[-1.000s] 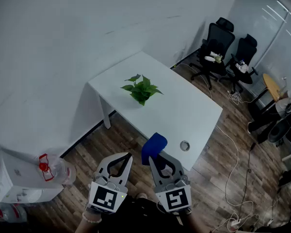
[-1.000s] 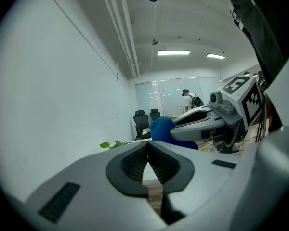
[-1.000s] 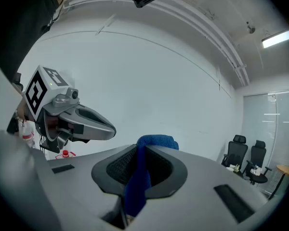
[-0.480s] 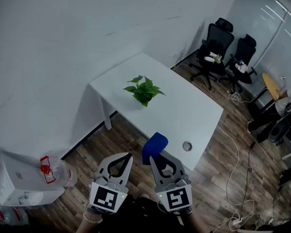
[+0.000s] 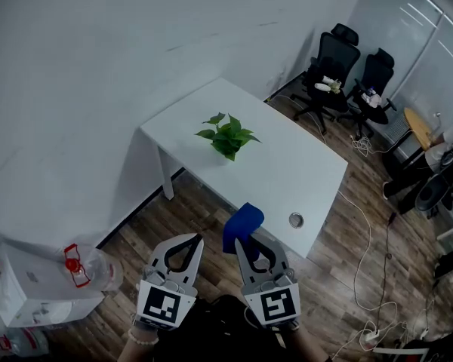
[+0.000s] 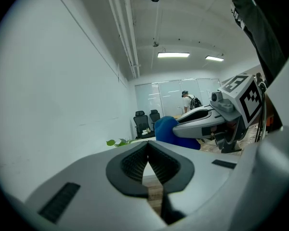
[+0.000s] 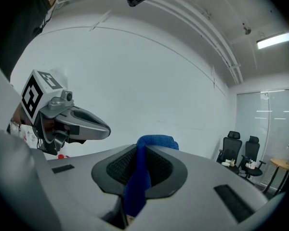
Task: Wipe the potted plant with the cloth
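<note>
We hold the blue cloth (image 5: 242, 221) clamped in the right tool (image 5: 247, 238); the left tool (image 5: 198, 240) is clenched on nothing. The potted plant (image 5: 228, 136) stands on the tabletop (image 5: 302, 179), well ahead of both tools. With no tool steadying it, a firm wipe could tip the plant or tear leaves. Its pot is hidden under foliage, so we cannot gauge how steady it stands.

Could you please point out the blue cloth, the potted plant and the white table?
blue cloth (image 5: 242, 219), head view, its bunched upper end.
potted plant (image 5: 228, 135), head view, middle of its leaves.
white table (image 5: 287, 168), head view, bare top beside the plant.
</note>
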Available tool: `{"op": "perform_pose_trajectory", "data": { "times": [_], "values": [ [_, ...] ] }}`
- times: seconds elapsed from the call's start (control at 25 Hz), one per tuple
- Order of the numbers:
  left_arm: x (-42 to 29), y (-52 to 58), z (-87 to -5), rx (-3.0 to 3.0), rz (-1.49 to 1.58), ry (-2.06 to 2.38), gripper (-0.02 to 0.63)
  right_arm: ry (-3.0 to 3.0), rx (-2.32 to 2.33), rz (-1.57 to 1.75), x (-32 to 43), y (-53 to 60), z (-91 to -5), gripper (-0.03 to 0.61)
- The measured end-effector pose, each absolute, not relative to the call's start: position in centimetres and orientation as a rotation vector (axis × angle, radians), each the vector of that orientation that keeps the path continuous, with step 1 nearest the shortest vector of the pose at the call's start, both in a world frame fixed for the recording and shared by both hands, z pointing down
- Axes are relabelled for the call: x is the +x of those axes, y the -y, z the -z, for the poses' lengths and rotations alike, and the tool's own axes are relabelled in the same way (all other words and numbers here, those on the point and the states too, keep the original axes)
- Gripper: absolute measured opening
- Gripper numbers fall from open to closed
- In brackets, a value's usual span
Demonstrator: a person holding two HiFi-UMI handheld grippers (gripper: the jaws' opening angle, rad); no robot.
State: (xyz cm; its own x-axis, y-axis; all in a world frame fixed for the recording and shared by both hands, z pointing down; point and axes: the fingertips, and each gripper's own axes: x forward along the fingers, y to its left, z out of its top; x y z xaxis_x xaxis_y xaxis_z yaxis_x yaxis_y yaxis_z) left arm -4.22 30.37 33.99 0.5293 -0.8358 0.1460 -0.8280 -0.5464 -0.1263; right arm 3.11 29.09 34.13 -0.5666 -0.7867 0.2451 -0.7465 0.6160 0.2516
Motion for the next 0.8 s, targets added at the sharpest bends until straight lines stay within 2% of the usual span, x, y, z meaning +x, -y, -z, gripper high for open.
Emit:
{"op": "perform_pose_trajectory", "data": {
  "times": [0.8],
  "values": [
    [-7.1, -28.9, -35.5, -2.706, 0.333, -1.507, 0.014, 2.450, 1.328, 0.202, 3.9, -26.2, -34.3, 0.075]
  ]
}}
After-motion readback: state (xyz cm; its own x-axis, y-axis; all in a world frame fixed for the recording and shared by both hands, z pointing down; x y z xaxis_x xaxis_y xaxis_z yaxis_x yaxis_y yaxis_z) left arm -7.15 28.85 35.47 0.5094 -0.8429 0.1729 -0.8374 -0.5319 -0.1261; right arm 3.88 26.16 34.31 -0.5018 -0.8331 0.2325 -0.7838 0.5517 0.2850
